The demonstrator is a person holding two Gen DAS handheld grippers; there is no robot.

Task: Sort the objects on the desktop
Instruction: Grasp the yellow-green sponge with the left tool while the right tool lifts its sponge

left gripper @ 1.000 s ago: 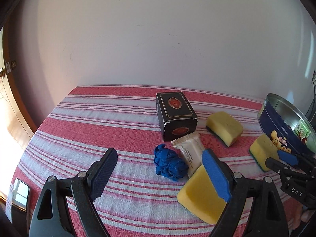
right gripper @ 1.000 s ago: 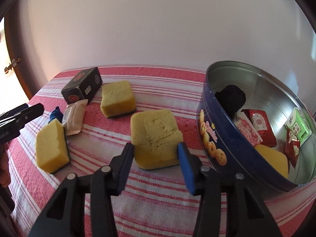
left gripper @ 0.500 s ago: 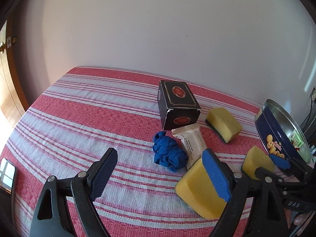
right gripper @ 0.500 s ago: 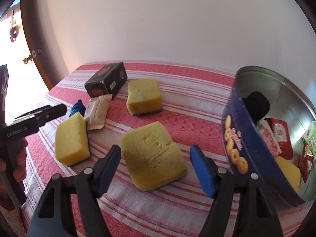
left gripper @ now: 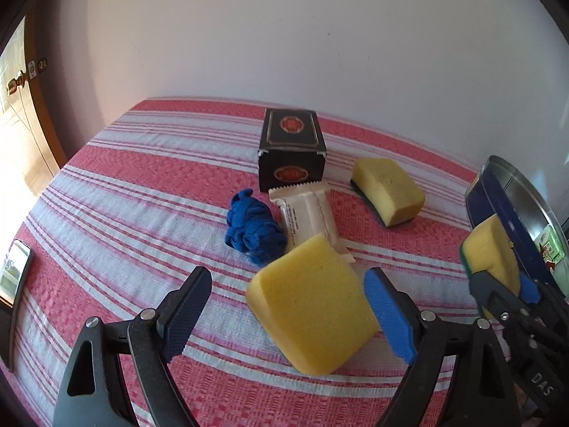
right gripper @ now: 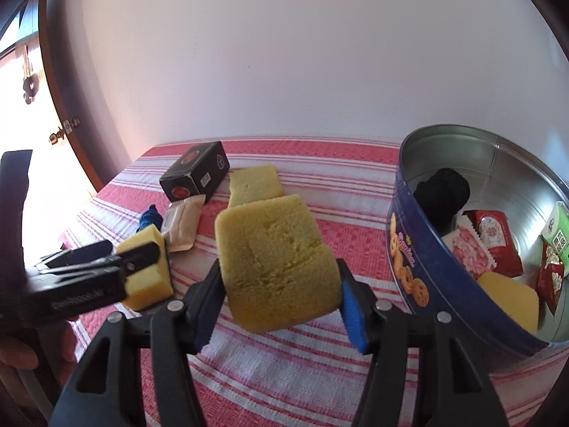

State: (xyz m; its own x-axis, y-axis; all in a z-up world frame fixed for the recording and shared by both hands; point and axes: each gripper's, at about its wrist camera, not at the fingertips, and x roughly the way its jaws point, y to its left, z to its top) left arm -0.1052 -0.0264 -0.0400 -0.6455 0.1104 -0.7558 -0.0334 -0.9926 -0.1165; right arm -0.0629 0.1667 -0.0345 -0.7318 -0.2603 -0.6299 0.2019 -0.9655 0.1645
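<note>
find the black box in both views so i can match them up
left wrist: black box sits upper centre on the striped cloth, just behind the white packet.
right wrist: black box sits left of centre, far side of the cloth, again touching the white packet.
shared landmark: the blue tin, at the right in both.

Right gripper [right gripper: 279,306]: angled downward, jaws just closed inward, both pads pressed against the flanks of a yellow sponge [right gripper: 274,259] held clear of the surface. Left gripper [left gripper: 288,313]: angled downward, jaws spread wide, pads touching nothing. A bare hand [right gripper: 32,341] grips the left gripper's handle.
</note>
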